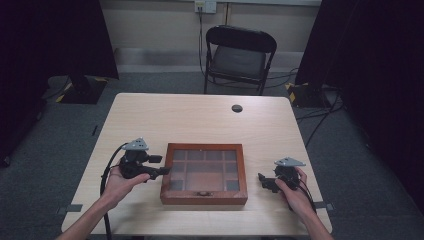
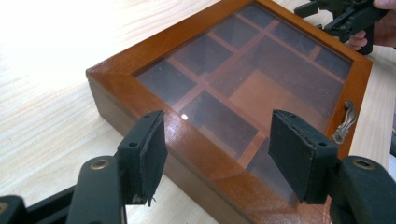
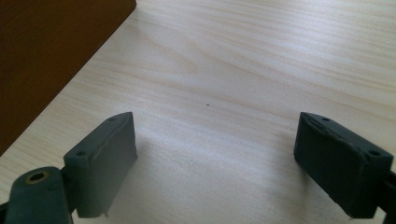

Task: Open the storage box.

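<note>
Grippers flank the wooden box (image 1: 204, 197): left gripper (image 2: 217, 149) spread wide over its near edge, empty; right gripper (image 3: 217, 158) equally wide, empty, above bare table (image 3: 261, 60), likely poised to open the lid.

The left gripper (image 2: 217, 158), jaws spread wide, hangs over the near edge of a glass-lidded wooden box (image 2: 140, 56) with dividers inside.

A pale wooden table (image 1: 200, 117) carries one thing — a glass-lidded wooden box (image 1: 204, 173). It lies flat near the front edge, lid shut.
</note>
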Demonstrator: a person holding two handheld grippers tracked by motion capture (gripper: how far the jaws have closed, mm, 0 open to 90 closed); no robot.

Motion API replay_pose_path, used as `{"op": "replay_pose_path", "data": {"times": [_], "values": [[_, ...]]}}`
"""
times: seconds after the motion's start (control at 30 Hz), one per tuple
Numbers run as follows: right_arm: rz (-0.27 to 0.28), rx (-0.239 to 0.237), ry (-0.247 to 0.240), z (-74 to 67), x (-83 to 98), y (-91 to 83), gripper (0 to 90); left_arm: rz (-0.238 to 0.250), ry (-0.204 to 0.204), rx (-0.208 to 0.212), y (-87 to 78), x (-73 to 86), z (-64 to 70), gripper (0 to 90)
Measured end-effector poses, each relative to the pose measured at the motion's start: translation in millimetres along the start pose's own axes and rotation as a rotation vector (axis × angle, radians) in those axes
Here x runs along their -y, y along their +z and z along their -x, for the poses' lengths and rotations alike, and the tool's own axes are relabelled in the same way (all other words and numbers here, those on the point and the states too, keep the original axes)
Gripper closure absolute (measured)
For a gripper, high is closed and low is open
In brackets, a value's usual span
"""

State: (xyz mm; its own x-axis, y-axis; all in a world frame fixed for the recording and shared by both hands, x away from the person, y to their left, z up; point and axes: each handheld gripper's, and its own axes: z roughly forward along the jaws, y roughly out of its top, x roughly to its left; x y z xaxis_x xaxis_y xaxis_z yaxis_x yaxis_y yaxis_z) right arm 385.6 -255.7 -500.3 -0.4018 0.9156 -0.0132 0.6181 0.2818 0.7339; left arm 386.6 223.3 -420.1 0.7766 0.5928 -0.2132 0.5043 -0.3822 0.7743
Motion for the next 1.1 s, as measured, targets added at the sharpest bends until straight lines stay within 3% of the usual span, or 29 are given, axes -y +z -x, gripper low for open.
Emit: {"op": "replay_pose_path", "data": {"times": [0.3, 0.37, 0.5, 0.6, 0.67, 0.8, 0.87, 1.03, 1.1], "values": [[0.000, -0.001, -0.001, 0.1, 0.0, 0.1, 12.4, 0.018, 0.036, 0.017, 3.2, -8.6, 13.4, 39.1], [0.000, -0.001, -0.001, 0.2, -0.1, 0.1, 12.4, 0.016, 0.049, 0.003, 5.1, -12.1, 16.4, 39.3], [0.000, -0.002, -0.002, 0.2, 0.0, 0.1, 12.4, 0.018, 0.049, 0.013, 10.6, -17.1, 20.7, 38.8], [0.000, -0.001, -0.002, 0.2, -0.1, 0.1, 12.4, 0.016, 0.072, 0.016, 18.7, -26.0, 28.4, 38.4], [0.001, -0.002, -0.002, 0.3, -0.1, 0.1, 12.4, 0.023, 0.066, 0.058, 22.4, -32.0, 32.6, 41.6], [0.000, -0.002, -0.002, 0.3, -0.1, 0.1, 12.4, 0.004, 0.105, 0.066, 30.9, -40.6, 43.9, 41.6], [0.000, -0.002, -0.002, 0.3, -0.1, 0.1, 12.4, -0.004, 0.129, 0.100, 38.0, -47.3, 52.3, 41.4], [0.000, -0.002, -0.002, 0.2, 0.0, 0.1, 12.4, -0.028, 0.143, 0.110, 47.0, -52.9, 61.4, 41.3], [0.000, -0.002, -0.002, 0.3, -0.1, 0.1, 12.4, -0.053, 0.154, 0.134, 52.9, -54.2, 66.2, 41.4]]}}
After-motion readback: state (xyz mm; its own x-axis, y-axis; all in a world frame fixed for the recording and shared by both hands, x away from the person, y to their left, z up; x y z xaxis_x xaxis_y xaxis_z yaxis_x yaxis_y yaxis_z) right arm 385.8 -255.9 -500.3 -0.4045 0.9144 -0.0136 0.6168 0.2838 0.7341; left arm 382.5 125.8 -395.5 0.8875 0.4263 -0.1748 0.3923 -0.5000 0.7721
